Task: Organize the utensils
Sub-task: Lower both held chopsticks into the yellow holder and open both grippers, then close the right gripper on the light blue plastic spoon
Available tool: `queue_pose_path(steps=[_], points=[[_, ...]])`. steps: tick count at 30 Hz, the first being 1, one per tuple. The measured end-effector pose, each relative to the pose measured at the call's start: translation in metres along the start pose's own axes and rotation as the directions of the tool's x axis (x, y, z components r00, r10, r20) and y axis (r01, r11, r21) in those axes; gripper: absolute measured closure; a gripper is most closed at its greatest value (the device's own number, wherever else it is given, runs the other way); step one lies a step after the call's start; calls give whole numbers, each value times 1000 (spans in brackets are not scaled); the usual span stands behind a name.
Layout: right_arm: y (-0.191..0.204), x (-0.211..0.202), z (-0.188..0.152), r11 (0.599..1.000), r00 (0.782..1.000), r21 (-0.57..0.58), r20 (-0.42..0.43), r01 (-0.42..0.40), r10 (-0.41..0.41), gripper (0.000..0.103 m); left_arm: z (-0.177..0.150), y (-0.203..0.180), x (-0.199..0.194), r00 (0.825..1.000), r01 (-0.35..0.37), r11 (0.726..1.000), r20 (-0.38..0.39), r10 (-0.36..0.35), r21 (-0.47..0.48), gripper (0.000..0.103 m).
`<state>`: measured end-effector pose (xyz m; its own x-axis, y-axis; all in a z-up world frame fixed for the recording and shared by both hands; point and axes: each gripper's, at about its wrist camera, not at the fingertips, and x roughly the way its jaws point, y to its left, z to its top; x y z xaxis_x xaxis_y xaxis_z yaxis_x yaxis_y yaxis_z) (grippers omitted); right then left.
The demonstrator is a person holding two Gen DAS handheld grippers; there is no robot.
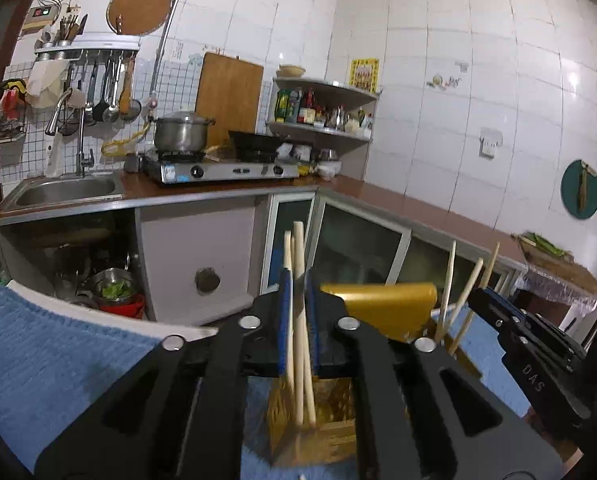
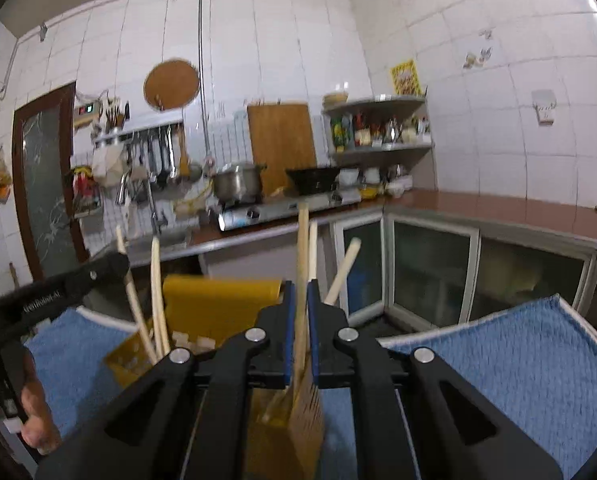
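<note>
A yellow slotted chopstick holder stands on a blue towel; it also shows in the right wrist view. My left gripper is shut on a few pale wooden chopsticks whose lower ends sit in the holder. My right gripper is shut on other chopsticks, also standing in the holder. The right gripper shows at the right edge of the left wrist view, beside more chopsticks. The left gripper's fingers show at the left in the right wrist view.
The towel lies on a white-edged table. Beyond it are a brown L-shaped counter with a sink, a gas stove with a pot, a corner shelf of bottles and glass cabinet doors.
</note>
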<state>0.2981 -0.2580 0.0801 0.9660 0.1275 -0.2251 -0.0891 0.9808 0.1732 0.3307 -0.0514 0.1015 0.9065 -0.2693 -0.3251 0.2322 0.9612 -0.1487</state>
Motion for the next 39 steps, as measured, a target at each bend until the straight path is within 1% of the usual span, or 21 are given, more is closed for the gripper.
queue_pose_path(steps=[1,3,5,6,7,8,9,10,11,13,16,18,19,20,22,23,26,27,29,34,39], points=[[0,-1,-1,1000,1000,-4,-20,0,-1,96,0,2,-3,1000,-19,1000,-17,19,0,77],[0,-6,-1,1000,999,-3,-54,1,-1,95,1,7,-10,999,-29,999,-34,28,-14,69],[-2,-17,3,1000,997,13,-75,7,-6,74,4,13,-22,997,-36,999,-63,34,-37,56],[-3,-23,3,1000,997,22,-74,9,-8,55,5,15,-28,996,-48,998,-79,44,-45,47],[-4,-31,4,999,997,33,-71,11,-9,53,5,17,-34,994,-66,997,-95,61,-49,42],[-4,-40,4,999,996,37,-89,11,-8,53,3,20,-41,990,-74,996,-121,67,-52,39],[-4,-43,3,999,994,36,-110,14,-10,53,1,22,-46,987,-79,996,-142,71,-51,32],[-5,-49,0,999,989,40,-144,21,-15,53,-2,25,-51,983,-89,995,-167,80,-48,25],[-5,-54,-4,998,984,48,-176,28,-19,53,-7,29,-57,977,-96,994,-197,85,-46,23],[-6,-62,-12,998,974,51,-227,37,-25,53,-17,36,-67,967,-97,994,-242,83,-47,13],[-3,-71,-32,998,950,34,-310,58,-45,53,-40,47,-79,946,-115,992,-310,96,-43,9],[1,-74,-47,998,927,27,-371,59,-45,53,-58,55,-85,927,-126,991,-361,104,-37,9],[4,-75,-55,998,916,26,-400,58,-43,53,-65,58,-86,917,-133,991,-383,112,-30,6],[7,-76,-66,998,900,26,-434,56,-39,53,-75,61,-88,904,-143,989,-409,122,-21,6],[13,-78,-80,998,883,24,-467,51,-34,53,-89,66,-91,889,-147,989,-441,126,-15,5],[17,-79,-90,999,871,20,-491,46,-30,53,-96,69,-93,879,-150,989,-459,130,-9,5],[29,-79,-109,999,844,28,-536,27,-7,54,-113,73,-95,851,-153,988,-507,140,17,5],[33,-80,-112,999,839,33,-544,19,2,55,-117,73,-97,845,-155,988,-515,147,27,5],[43,-81,-122,999,826,37,-563,2,20,56,-125,71,-101,842,-155,987,-517,154,42,5],[63,-82,-133,1000,803,27,-595,-13,27,56,-133,74,-108,840,-159,986,-518,161,49,5],[77,-82,-135,1000,791,18,-612,-22,28,62,-137,83,-104,824,-190,981,-538,179,35,5]])
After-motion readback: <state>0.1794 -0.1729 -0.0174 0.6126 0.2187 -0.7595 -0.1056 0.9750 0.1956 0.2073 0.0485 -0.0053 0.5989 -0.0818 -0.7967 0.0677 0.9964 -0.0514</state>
